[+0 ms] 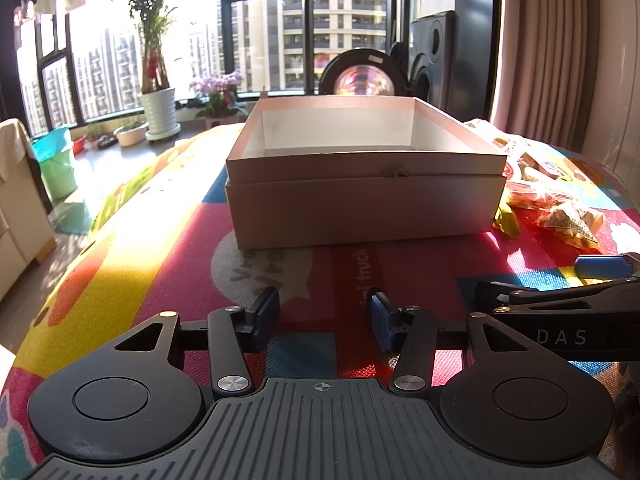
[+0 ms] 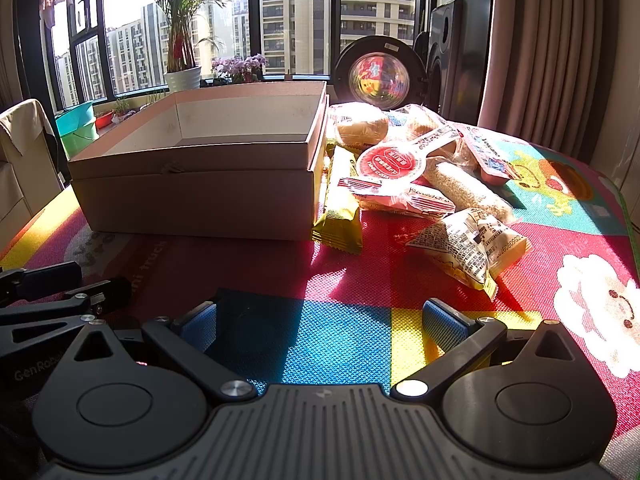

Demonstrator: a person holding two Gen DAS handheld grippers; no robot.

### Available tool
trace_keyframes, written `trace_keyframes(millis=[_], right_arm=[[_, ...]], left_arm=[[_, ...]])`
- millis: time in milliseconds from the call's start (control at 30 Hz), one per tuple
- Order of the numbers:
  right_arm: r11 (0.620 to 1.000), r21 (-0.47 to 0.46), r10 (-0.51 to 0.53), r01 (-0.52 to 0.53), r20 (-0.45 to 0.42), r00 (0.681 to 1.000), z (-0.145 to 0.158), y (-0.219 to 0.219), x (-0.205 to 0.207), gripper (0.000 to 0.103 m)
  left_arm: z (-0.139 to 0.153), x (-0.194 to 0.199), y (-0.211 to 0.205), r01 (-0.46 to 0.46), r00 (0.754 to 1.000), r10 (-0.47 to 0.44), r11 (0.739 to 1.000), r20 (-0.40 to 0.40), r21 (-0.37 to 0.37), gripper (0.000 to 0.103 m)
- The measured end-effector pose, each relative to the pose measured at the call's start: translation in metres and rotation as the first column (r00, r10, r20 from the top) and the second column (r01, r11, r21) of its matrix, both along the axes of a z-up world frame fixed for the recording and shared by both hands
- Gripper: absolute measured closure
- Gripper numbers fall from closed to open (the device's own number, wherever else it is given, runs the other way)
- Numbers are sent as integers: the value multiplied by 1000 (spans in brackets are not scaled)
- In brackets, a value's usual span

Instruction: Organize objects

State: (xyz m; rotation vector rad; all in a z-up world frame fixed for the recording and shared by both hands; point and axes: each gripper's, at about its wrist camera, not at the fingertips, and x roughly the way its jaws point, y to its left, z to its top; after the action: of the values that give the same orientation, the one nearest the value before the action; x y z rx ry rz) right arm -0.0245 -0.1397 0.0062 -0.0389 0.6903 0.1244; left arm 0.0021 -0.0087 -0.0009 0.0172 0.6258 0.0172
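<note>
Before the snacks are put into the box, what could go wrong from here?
1. The snack pile overlaps loosely, so lifting one crinkly packet may drag or scatter its neighbours.
2. The green packet lies right against the box wall, leaving little finger room.
3. The left hand-held gripper and right hand-held gripper, both open, sit close together and might collide.

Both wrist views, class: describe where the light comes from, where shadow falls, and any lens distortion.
Left wrist view: backlit by the windows, so the box front wall is shaded; the mat edge bows from fisheye. Right wrist view: sun patches hit the snack packets, the box's shadow darkens the mat beside the right gripper; the curtain curves.
</note>
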Motion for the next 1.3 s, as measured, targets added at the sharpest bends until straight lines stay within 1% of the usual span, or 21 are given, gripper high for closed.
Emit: trace_keyframes(millis=[133, 233, 333, 433, 500, 600, 633, 700, 833, 900, 967, 1033, 1100, 1167, 1233, 1300], right_arm=[[1000, 5, 12, -12, -11, 1000, 1, -2, 2, 0], [1000, 4, 25, -24, -39, 999, 3, -4, 4, 0], [1000, -10, 11, -12, -69, 998, 5, -1, 5, 0], [1000, -14, -13, 12, -97, 995, 5, 1, 6, 0], [1000, -18, -9, 7, -100, 995, 5, 0, 5, 0], [1000, -20, 7, -9, -108, 994, 6, -1, 8, 0], [1000, -18, 12, -14, -108, 994, 6, -2, 8, 0], [1000, -18, 21, -23, -108, 994, 7, -2, 9, 0], [999, -10, 51, -53, -134, 990, 11, -3, 12, 0], [997, 25, 74, -71, -139, 987, 17, -8, 16, 0], [997, 41, 69, -65, -90, 994, 30, -14, 11, 0], [998, 21, 62, -62, 10, 998, 49, -21, 6, 0], [998, 0, 60, -60, 100, 993, 66, -27, -2, 0], [998, -29, 65, -61, 169, 983, 80, -34, -2, 0], [996, -59, 75, -64, 222, 972, 87, -40, -5, 0], [993, -90, 93, -74, 226, 970, 87, -48, 1, 0]], left_arm=[[0, 0, 2, -3, 1000, 3, 1000, 1, -14, 49], [0, 0, 3, -3, 1000, 3, 1000, 2, -14, 49], [2, 1, 3, 4, 1000, -4, 1000, -7, -10, 49], [7, 4, 9, 18, 999, -19, 999, -27, -31, 50], [15, 6, 17, 10, 1000, -11, 999, -22, -45, 50], [35, 9, 31, -12, 1000, 14, 998, 28, -58, 50], [46, 12, 38, -21, 998, 24, 998, 53, -60, 50], [63, 20, 49, -23, 996, 28, 997, 79, -71, 50], [82, 48, 68, -34, 997, 42, 994, 72, -106, 50], [87, 63, 73, -38, 996, 44, 995, 73, -92, 51], [90, 79, 74, -40, 996, 45, 997, 82, -62, 50], [91, 94, 75, -38, 997, 41, 998, 66, -54, 50], [89, 111, 75, -32, 999, 34, 998, 39, -61, 50], [83, 132, 75, -36, 999, 37, 998, 4, -59, 51], [77, 149, 74, -38, 999, 37, 998, -32, -52, 51], [71, 164, 72, -34, 997, 31, 998, -66, -45, 51]])
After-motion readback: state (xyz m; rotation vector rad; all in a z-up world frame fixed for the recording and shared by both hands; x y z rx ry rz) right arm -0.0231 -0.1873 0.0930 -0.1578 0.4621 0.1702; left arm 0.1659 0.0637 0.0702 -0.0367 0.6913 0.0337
